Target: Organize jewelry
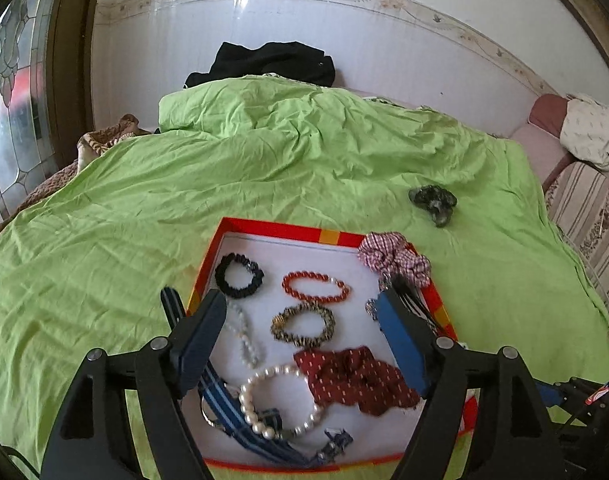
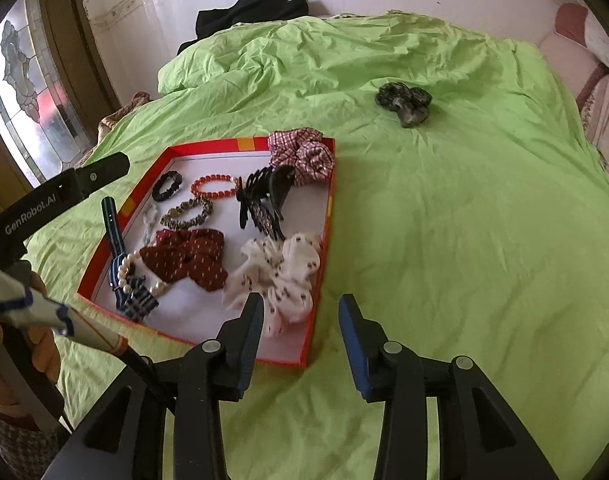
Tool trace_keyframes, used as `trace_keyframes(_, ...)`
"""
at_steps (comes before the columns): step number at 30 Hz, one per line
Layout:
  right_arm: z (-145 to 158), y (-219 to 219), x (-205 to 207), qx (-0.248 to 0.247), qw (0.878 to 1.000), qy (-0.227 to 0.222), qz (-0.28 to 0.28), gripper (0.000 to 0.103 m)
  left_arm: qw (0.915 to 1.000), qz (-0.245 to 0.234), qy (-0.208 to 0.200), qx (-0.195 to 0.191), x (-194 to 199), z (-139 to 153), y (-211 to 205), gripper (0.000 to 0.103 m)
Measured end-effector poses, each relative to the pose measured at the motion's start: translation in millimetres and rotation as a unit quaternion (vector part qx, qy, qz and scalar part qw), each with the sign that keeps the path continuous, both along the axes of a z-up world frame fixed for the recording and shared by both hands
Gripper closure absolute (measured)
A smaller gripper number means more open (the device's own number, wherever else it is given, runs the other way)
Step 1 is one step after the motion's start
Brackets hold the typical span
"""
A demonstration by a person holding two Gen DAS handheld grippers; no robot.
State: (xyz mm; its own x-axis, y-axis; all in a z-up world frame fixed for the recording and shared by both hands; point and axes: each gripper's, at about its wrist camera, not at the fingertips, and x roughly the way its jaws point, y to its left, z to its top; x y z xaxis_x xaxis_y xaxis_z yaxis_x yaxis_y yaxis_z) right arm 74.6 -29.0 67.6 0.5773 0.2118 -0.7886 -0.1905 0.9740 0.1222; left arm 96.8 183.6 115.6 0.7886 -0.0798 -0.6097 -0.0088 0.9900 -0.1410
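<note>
Nearly sorted: red tray (image 2: 327,216) full of bracelets and scrunchies. Only dark scrunchie (image 2: 403,103) stray on green bedsheet (image 2: 464,220), far right. Right gripper (image 2: 300,312) gaping, empty; left gripper (image 1: 304,308) spread over tray. Next, probably reach far, pinch scrunchie.

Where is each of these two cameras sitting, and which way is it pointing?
Left wrist view: sits on the left gripper, low over the red box, facing the far wall; its two open fingers frame the bracelets.
Right wrist view: sits on the right gripper, beside the box's right edge, facing across the green bedcover; its open fingers and the left gripper's arm show.
Both share the box, the red bead bracelet and the dark scrunchie lying outside the box.
</note>
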Motion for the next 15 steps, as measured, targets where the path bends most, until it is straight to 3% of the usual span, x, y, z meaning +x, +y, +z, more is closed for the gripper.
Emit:
trace_keyframes(8, -5.4, -0.1, -19.1, -0.007, 1.0, 0.007, -0.007, 0.057, 0.9999, 0.004, -0.009, -0.011, -21.6, 3.9, -2.2, 0.025)
trace_keyframes(15, -13.6, -1.9, -27.5, 0.002, 1.0, 0.016, -0.009, 0.057, 0.9996, 0.023, -0.019, 0.002, -39.0, 1.4, -5.4, 0.015)
